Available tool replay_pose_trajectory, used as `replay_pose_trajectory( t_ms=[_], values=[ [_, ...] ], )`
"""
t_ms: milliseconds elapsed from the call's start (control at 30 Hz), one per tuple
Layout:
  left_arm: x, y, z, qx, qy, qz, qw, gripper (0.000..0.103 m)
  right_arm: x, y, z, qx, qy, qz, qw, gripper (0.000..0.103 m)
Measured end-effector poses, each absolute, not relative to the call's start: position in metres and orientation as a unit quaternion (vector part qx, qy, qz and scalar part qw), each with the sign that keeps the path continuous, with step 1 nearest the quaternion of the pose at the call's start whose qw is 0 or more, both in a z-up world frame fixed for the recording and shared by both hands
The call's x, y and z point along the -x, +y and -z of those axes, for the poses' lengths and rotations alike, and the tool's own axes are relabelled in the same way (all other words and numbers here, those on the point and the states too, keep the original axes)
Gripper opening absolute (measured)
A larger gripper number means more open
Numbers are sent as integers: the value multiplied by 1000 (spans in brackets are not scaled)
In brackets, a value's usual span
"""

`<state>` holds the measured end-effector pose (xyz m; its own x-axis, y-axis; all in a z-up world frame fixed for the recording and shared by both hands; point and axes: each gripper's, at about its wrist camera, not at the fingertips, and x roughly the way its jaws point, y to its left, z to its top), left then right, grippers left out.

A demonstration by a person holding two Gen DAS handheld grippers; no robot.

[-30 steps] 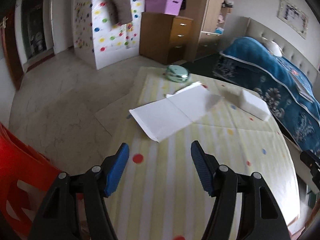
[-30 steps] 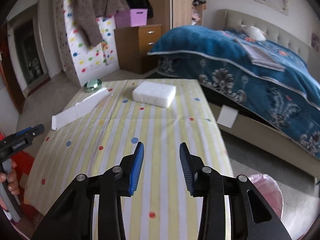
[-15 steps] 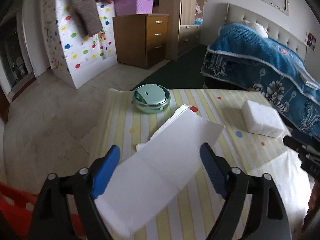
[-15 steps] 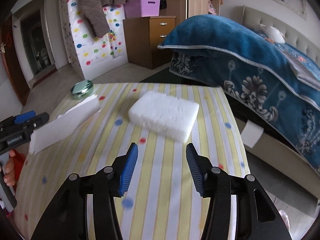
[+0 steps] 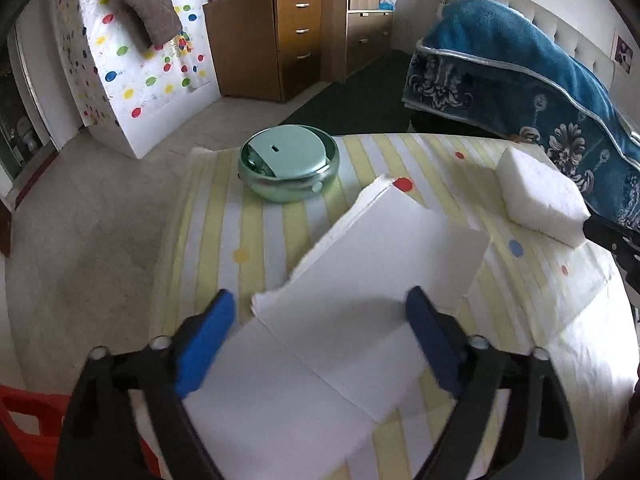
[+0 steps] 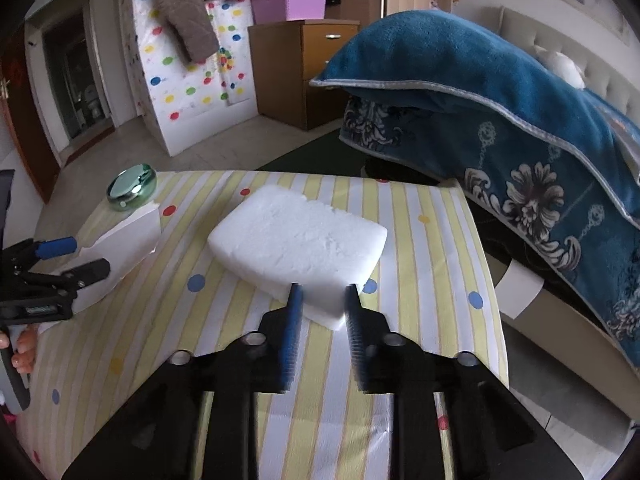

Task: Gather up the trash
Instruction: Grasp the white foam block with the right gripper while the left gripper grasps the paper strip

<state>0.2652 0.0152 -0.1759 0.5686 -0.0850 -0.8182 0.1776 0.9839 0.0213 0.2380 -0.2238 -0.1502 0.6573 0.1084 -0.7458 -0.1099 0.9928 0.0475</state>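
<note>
A folded white paper sheet [image 5: 360,304] lies on the striped, dotted tablecloth [image 5: 256,232]. My left gripper [image 5: 316,340] hovers low over its near half. Its jaws are wide and closing, the paper lies between them, and the pads do not press it. It also shows in the right wrist view as the left gripper [image 6: 56,260]. A white foam block [image 6: 296,240] sits toward the table's right side. My right gripper [image 6: 322,320] is closing on its near corner, which fills the gap between the blue pads. The foam block [image 5: 540,196] also shows at the right of the left wrist view.
A round green lidded tin [image 5: 288,168] stands at the table's far left corner. A bed with a blue blanket [image 6: 520,128] runs close along the right. A red plastic piece [image 5: 16,412] sits below the table's left edge. A wooden drawer chest [image 5: 276,40] stands beyond.
Both grippers moved forward and down over the table. The left one now straddles the paper with wider jaws. The right one's jaws narrowed around the foam block's corner.
</note>
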Motion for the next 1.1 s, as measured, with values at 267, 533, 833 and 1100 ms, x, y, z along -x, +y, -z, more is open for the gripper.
replay_pose_trajectory(
  t_ms=[267,533,833,1100],
  values=[
    [-225,1,171,-63,458,70,884,35,-203,-223,140,-7,398,-57,915,11],
    [-167,-27,167,-58,464,105,878,11,-122,-231,126,-25,392,-24,919,11],
    [-123,-51,165,-67,479,128,866,28,-43,-257,114,-36,379,11,925,11],
    [-133,-86,144,-88,434,110,890,71,-14,-283,114,-50,357,23,932,12]
  ],
)
